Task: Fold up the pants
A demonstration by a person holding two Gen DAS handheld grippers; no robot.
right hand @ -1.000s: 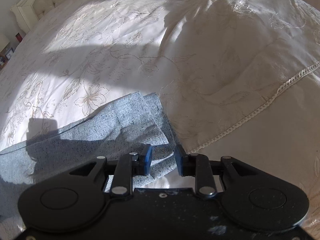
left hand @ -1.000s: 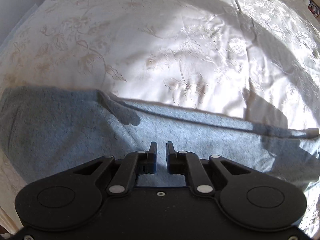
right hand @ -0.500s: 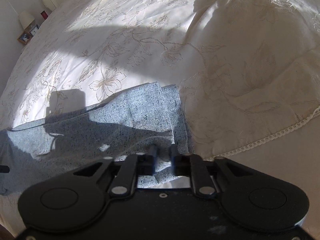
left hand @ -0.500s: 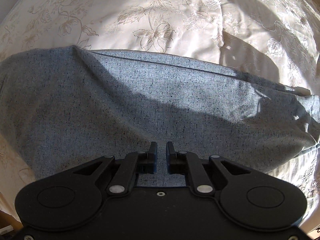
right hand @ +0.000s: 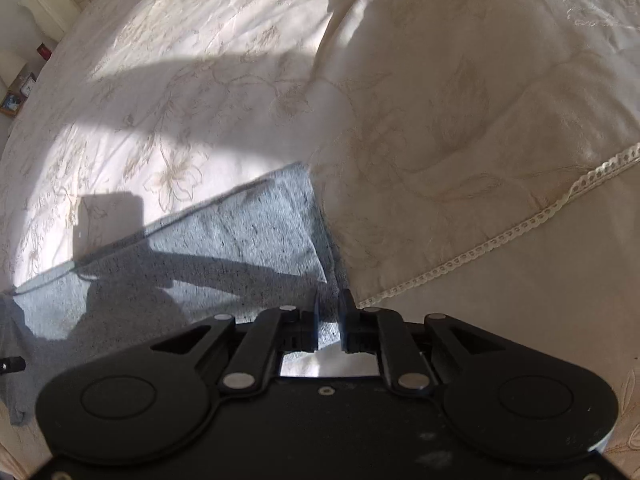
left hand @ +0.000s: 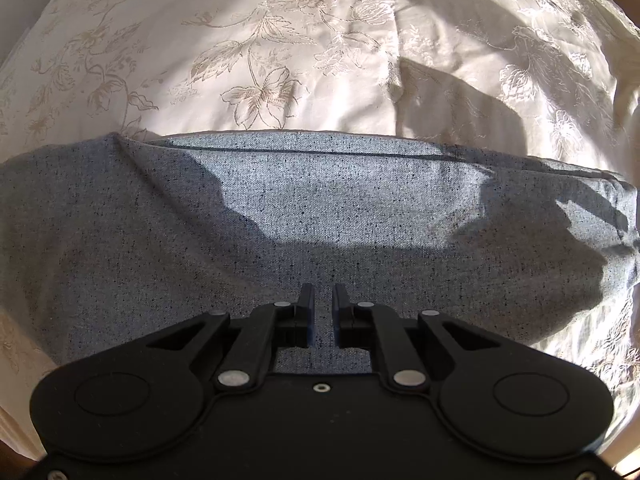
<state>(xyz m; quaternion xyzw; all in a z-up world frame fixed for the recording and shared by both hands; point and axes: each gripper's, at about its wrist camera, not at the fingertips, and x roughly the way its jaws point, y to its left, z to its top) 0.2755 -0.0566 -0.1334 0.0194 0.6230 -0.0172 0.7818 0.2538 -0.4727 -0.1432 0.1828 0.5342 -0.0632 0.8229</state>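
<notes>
Since a second ago, far more of the grey pants (left hand: 320, 216) fills the left wrist view, the cloth now spreading under the left gripper (left hand: 323, 312) where it earlier showed mostly bedspread. The pants lie flat on the bed's embroidered cream bedspread (left hand: 280, 60), doubled leg on leg, their long axis running side to side across the left view and slanting up to the right in the right view. The hem end (right hand: 304, 216) stops against a turned-back fold of lace-edged cover (right hand: 480, 248).

The left fingers stand slightly parted over the middle of the cloth with nothing clamped. On the right gripper (right hand: 329, 320), the jaws have just been opening; cloth near the hem corner shows in the narrow gap, but the pads do not visibly press it. The right hand is nearer the hem, so any end-over fold would likely start there.
</notes>
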